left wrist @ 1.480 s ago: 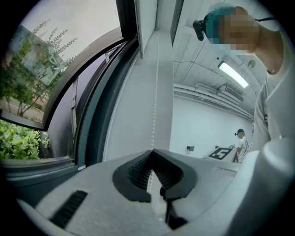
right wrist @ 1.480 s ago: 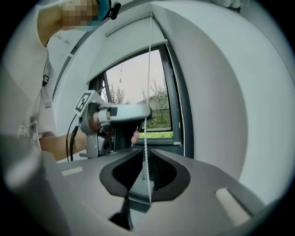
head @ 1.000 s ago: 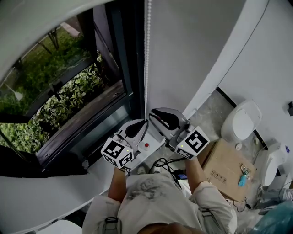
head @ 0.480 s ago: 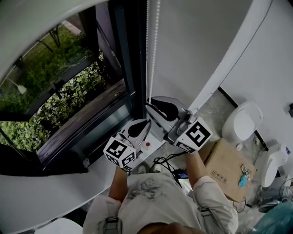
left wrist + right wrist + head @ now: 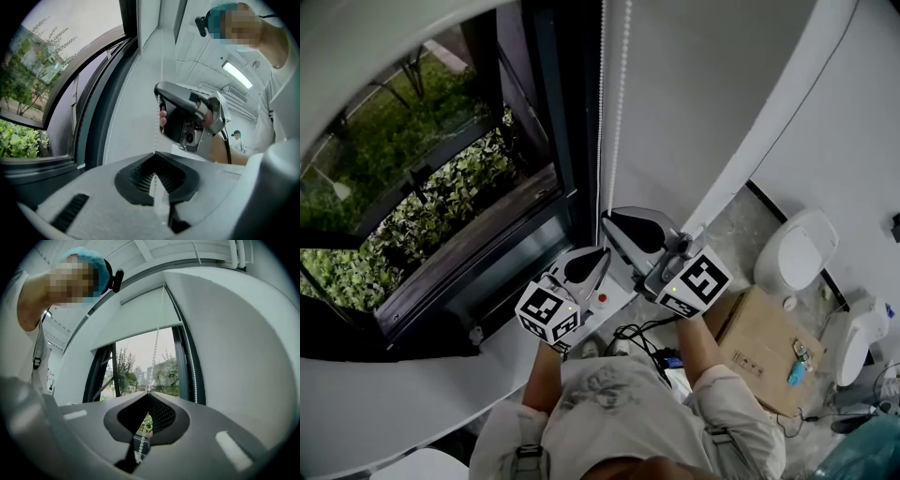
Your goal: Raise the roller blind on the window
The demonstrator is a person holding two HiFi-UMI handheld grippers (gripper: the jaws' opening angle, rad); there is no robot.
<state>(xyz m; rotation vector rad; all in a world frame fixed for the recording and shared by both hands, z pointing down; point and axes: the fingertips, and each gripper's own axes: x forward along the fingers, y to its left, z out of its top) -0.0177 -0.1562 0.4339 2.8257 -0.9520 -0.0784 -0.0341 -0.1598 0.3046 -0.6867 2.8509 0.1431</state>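
With my right gripper [image 5: 149, 391] just clamped on the chain [image 5: 616, 112] right of the window [image 5: 441, 187], above the left gripper [image 5: 153, 153] pinching it too, I'd pull straight down smoothly, the blind [image 5: 136, 319] covering only the window's top.

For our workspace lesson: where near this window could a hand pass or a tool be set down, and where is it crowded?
Free: the white ledge under the window, left of the left gripper. Crowded: it and the right gripper both clamp the chain; cables and a box clutter the floor at right.
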